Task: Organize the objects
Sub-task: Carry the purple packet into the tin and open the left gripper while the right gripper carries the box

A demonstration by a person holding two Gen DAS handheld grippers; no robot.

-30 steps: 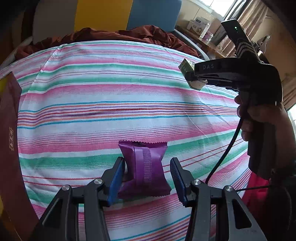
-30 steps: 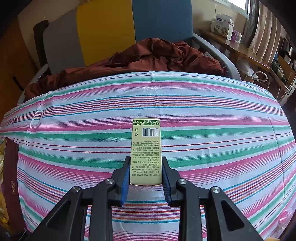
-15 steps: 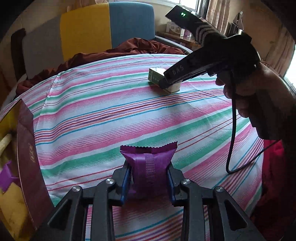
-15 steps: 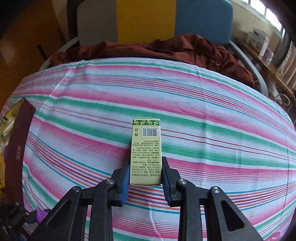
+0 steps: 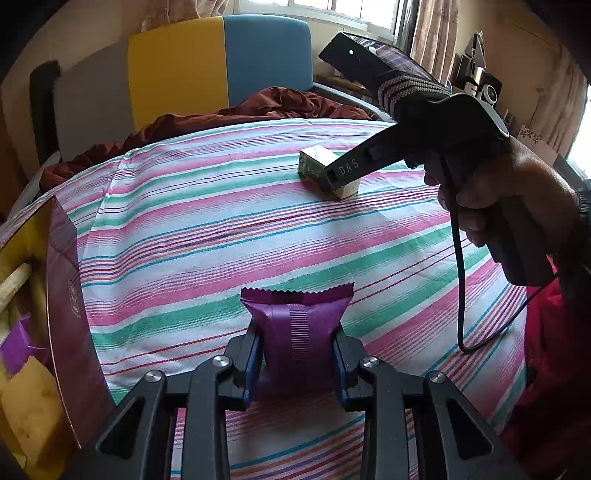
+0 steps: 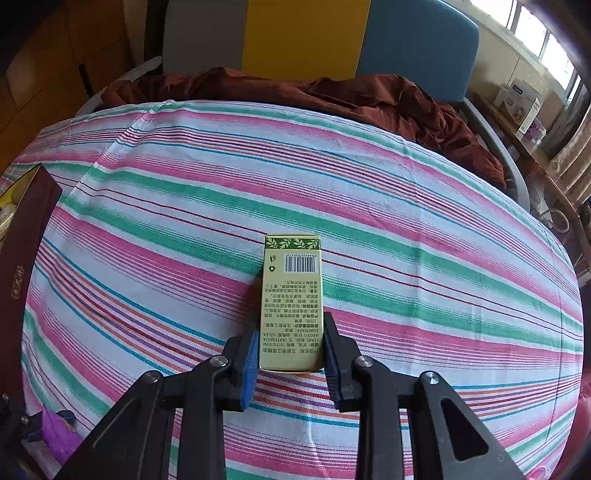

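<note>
L gripper [image 5: 297, 360] is clamped on a purple packet [image 5: 297, 332], blue pads [image 5: 254, 356] pressing both its sides; packet stands upright btwn the fingers, crimped top edge up, over the striped sheet [image 5: 207, 229] on the bed. R gripper [image 6: 290, 354] is clamped on a green box [image 6: 291, 299], pads on its 2 long sides near the end closest to the camera; barcode face up, far end looks to rest on the sheet, though contact can't be confirmed. In the L view the R gripper [image 5: 341, 175] shows w/ a hand [image 5: 495, 195] on its grip, cable hanging below, box [image 5: 316, 164] at its tip, well apart from the packet. A maroon box [image 5: 68, 310] stands open at the L edge of the bed, near the packet, w/ yellow lining and purple bits inside. Brown blanket [image 6: 332, 92] is bunched at the far end, in front of a grey/yellow/blue headboard [image 6: 306, 33].
</note>
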